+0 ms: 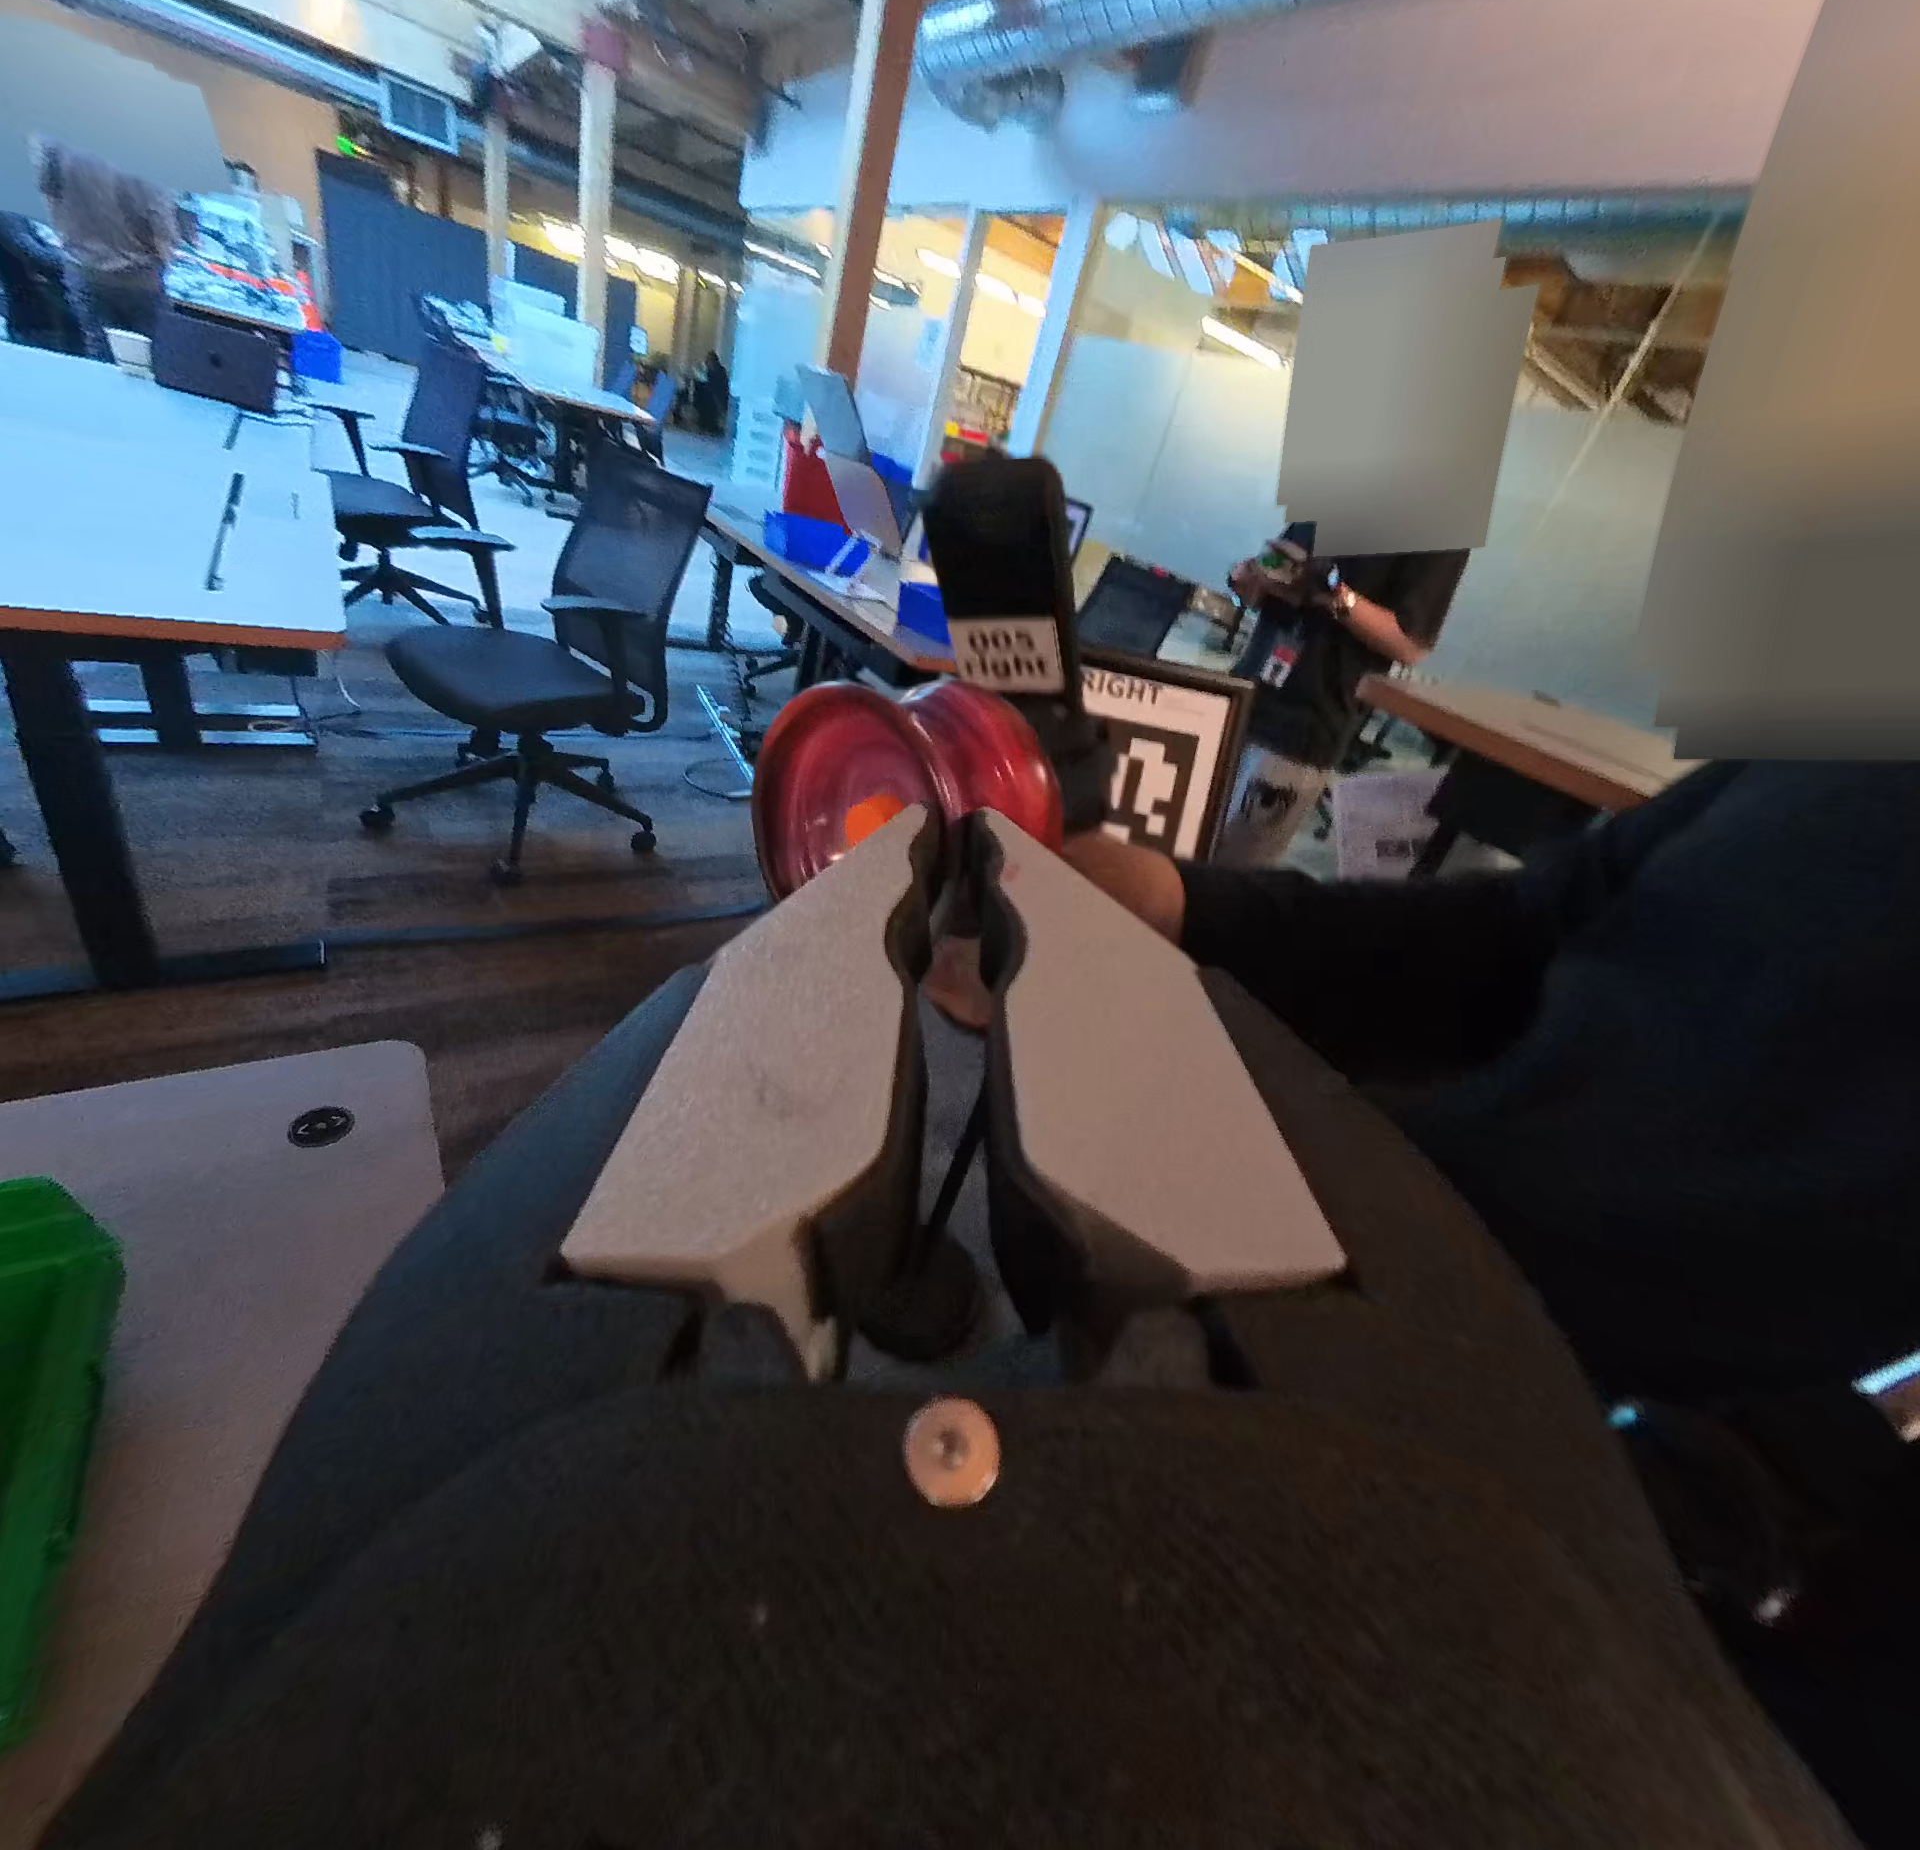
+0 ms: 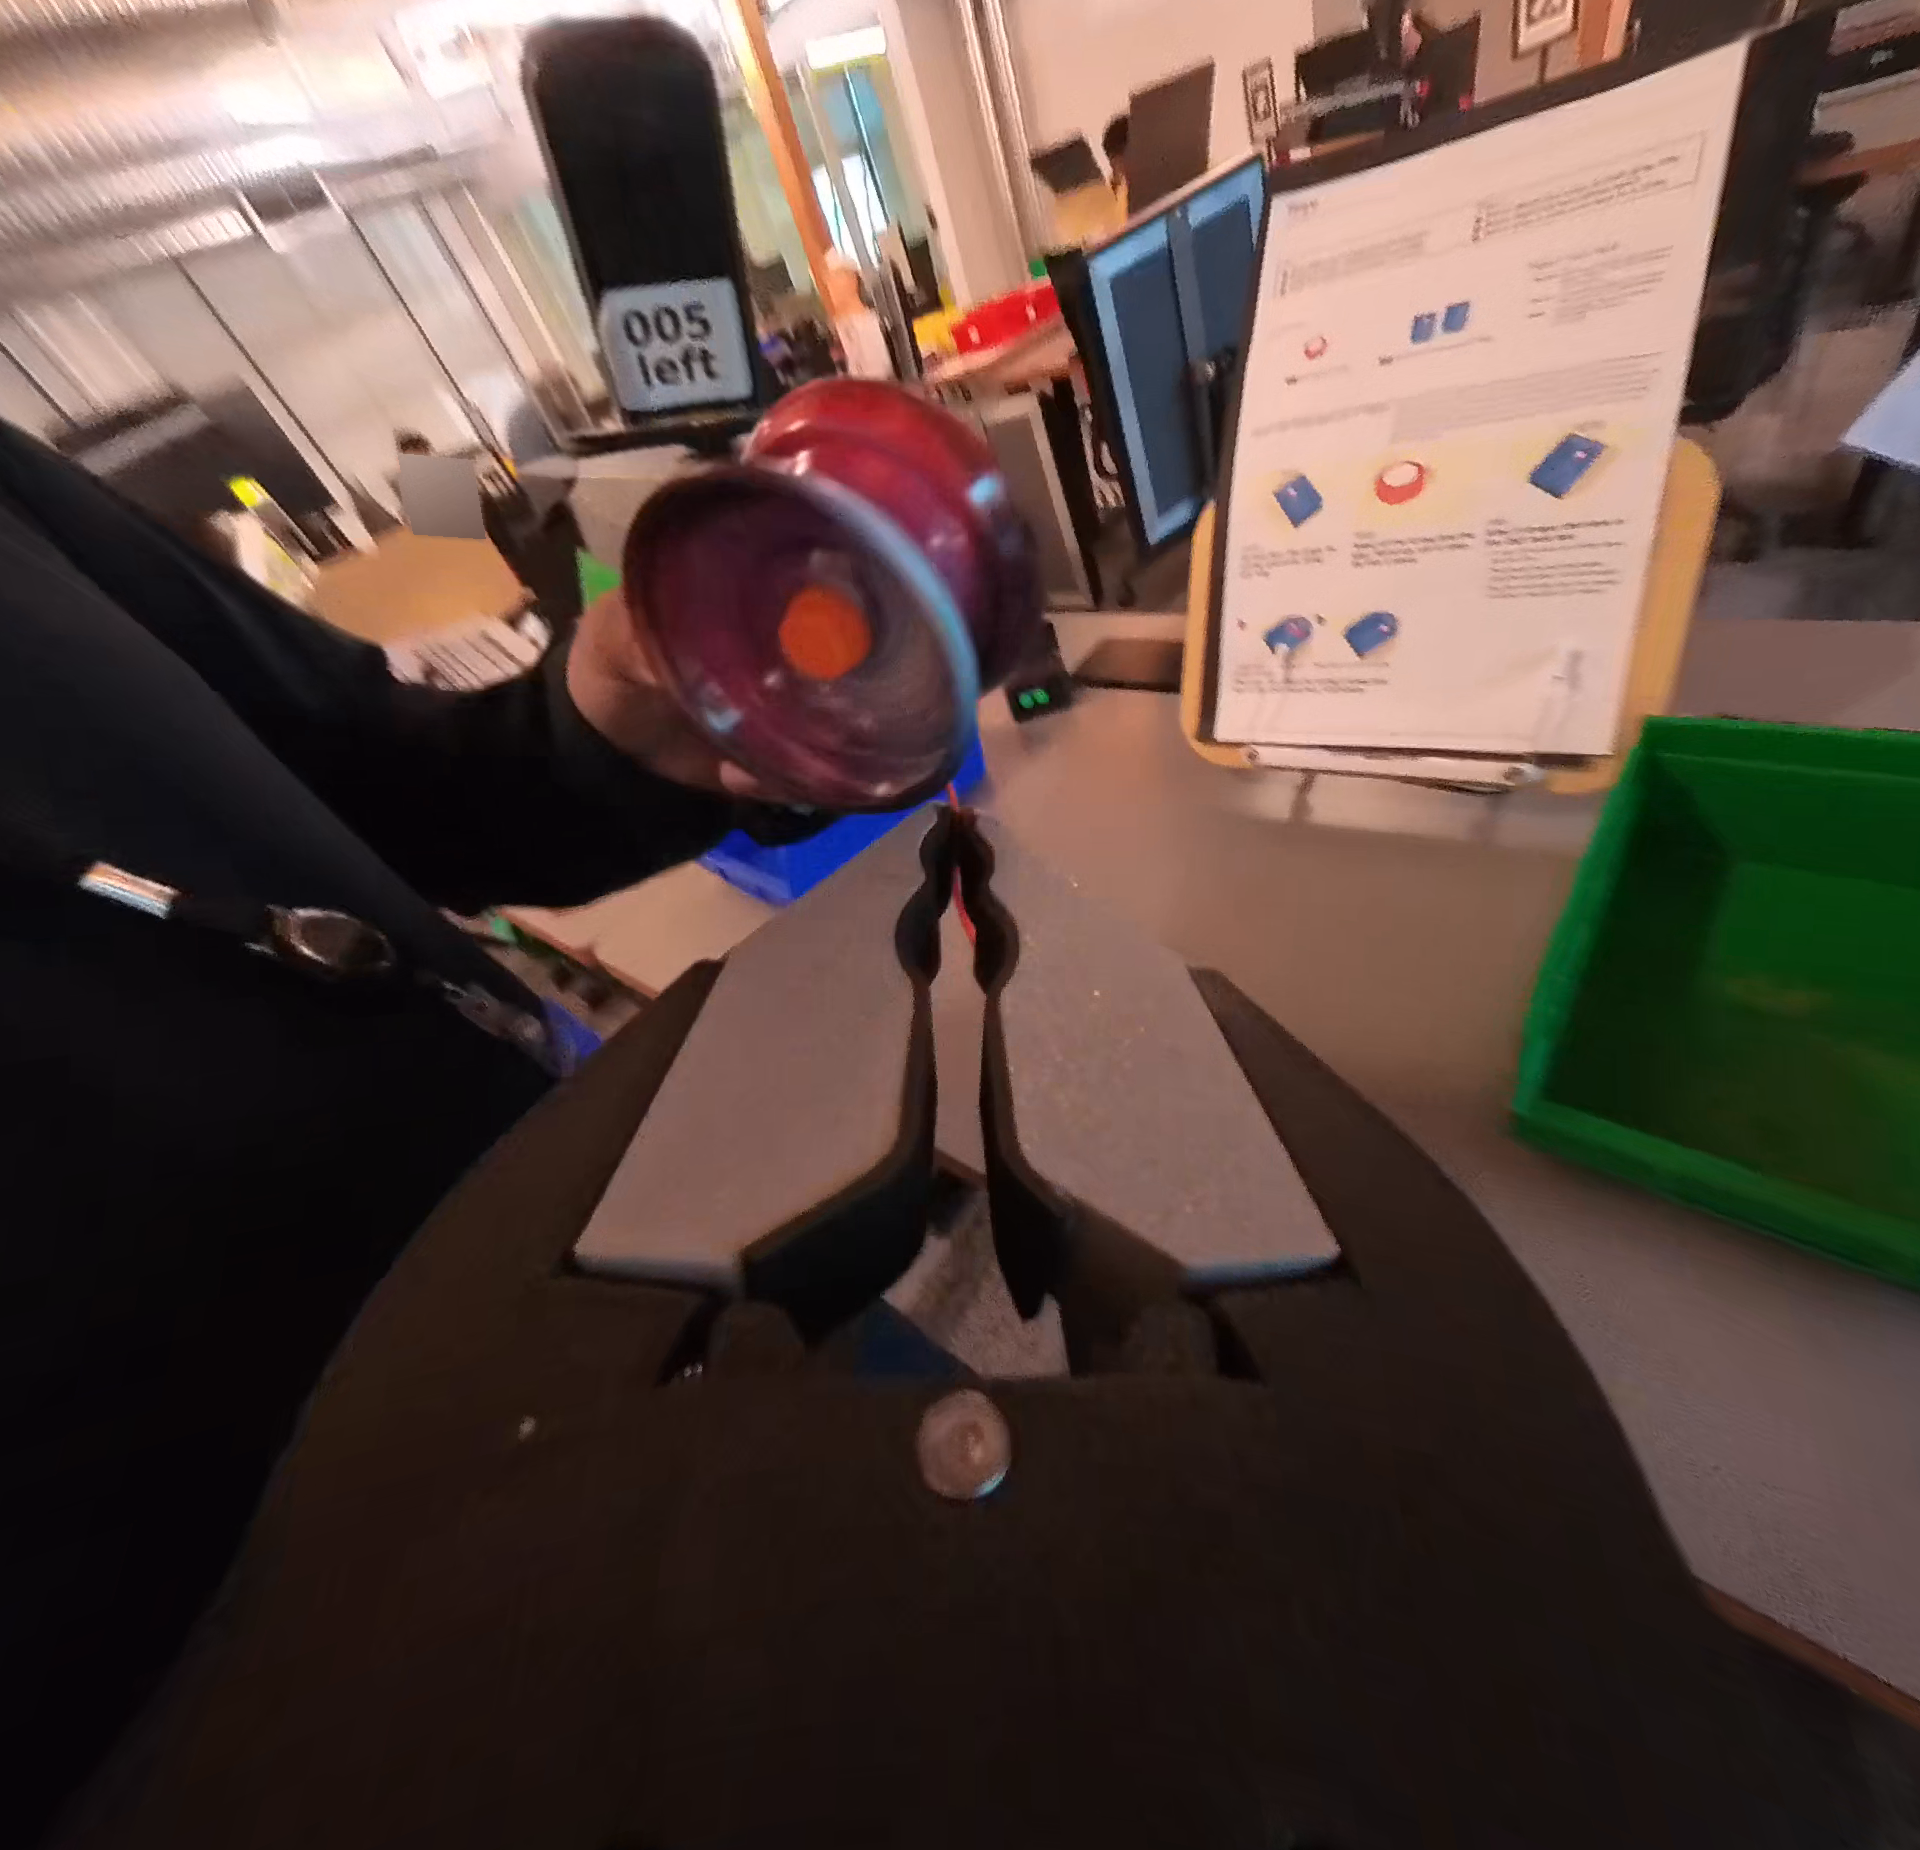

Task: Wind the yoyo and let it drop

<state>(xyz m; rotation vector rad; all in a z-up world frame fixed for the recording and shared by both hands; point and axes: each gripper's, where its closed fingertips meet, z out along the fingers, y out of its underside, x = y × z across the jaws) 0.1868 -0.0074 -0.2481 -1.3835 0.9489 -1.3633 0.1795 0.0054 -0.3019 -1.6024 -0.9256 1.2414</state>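
Note:
A red yoyo with an orange centre is held up in the air between the two grippers. My left gripper is shut on the yoyo, with the fingertips nipping its edge at the groove. In the right wrist view the yoyo hides the left gripper's fingers; its black body and a hand show behind. My right gripper sits just under the yoyo, shut on the thin red string that runs down from it. The right gripper's black body shows behind the yoyo in the left wrist view.
A green bin stands on the grey table at the right, with an instruction sheet on a stand behind it. A blue bin lies below the yoyo. Office chairs, desks and a standing person are farther off.

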